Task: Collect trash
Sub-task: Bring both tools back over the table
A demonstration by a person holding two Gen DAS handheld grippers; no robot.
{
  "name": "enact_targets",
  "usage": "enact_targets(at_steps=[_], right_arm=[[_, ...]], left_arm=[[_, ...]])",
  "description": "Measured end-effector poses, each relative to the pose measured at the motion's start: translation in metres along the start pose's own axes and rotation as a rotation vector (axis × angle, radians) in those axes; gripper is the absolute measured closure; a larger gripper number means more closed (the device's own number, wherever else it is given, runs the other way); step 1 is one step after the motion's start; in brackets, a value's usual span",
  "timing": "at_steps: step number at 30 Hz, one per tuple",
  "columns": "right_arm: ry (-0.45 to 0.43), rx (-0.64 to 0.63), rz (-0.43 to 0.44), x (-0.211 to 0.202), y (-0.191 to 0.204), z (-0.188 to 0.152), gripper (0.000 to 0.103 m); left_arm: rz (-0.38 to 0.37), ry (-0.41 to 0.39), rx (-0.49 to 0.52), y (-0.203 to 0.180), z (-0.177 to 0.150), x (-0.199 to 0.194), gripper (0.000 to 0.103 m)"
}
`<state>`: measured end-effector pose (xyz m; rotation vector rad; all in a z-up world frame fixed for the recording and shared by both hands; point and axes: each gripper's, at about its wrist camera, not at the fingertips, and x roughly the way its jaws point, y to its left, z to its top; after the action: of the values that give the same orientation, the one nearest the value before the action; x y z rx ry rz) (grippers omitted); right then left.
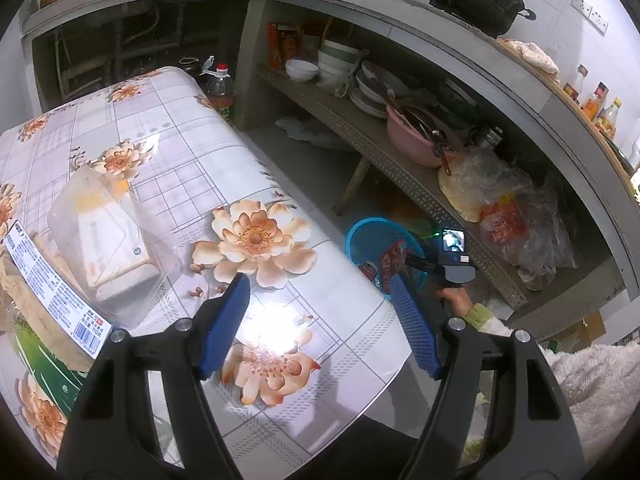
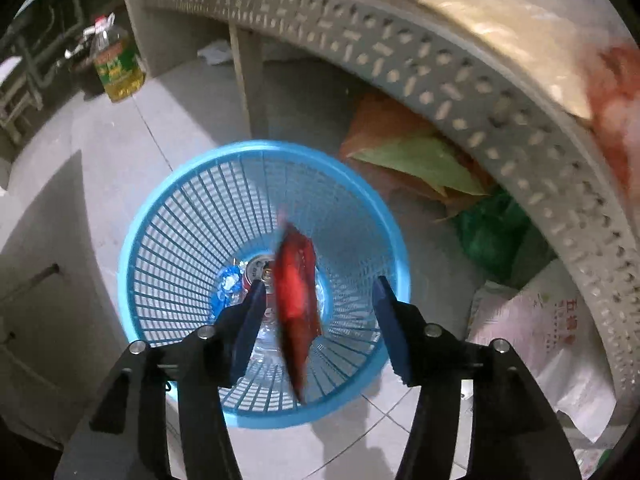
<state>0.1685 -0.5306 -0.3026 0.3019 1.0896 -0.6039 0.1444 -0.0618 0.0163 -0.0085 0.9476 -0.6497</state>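
My right gripper (image 2: 318, 292) is open above a blue slatted waste basket (image 2: 160, 216) on the floor. A red snack wrapper (image 2: 298, 300), blurred, hangs free between the fingers over the basket's mouth. A drink can (image 2: 256, 270) and crumpled blue plastic (image 2: 228, 284) lie at the basket's bottom. My left gripper (image 1: 320, 284) is open and empty above the flowered table (image 1: 180, 152). From the left wrist view the basket (image 1: 360, 236), the red wrapper (image 1: 390, 266) and the right gripper (image 1: 416, 262) show beyond the table edge.
A clear plastic box (image 1: 104, 236) and a labelled package (image 1: 48, 292) lie on the table's left. An oil bottle (image 2: 118, 68) stands on the floor. A perforated shelf (image 2: 460, 92) holds bowls and bags; bags lie beneath it.
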Motion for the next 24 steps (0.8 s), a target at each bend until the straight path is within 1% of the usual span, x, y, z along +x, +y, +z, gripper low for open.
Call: enact_targets(at_steps=[2,7,12,13,16,20,24], right_arm=[[-0.012,0.033,0.011,-0.010,-0.007,-0.003,0.048],[-0.027,0.150,0.078,-0.036,-0.030,-0.010,0.048],[-0.037,0.189,0.137,-0.069,-0.033,-0.023,0.048],[-0.038,0.190,0.145,-0.075,-0.031,-0.024,0.045],[-0.049,0.181,0.182,-0.096,-0.021,-0.029,0.042],[-0.071,0.146,0.251,-0.133,-0.001,-0.032,0.042],[-0.115,0.068,0.341,-0.183,0.030,-0.027,0.042]], left_arm=[[-0.001,-0.003,-0.002,0.000,-0.001,-0.001,0.034],[-0.005,-0.018,-0.013,0.001,-0.004,-0.008,0.034],[0.003,-0.035,-0.028,0.006,-0.011,-0.020,0.034],[0.005,-0.039,-0.031,0.007,-0.012,-0.022,0.034],[0.015,-0.060,-0.045,0.013,-0.016,-0.032,0.034],[0.035,-0.096,-0.063,0.024,-0.025,-0.050,0.034],[0.067,-0.137,-0.085,0.037,-0.036,-0.070,0.034]])
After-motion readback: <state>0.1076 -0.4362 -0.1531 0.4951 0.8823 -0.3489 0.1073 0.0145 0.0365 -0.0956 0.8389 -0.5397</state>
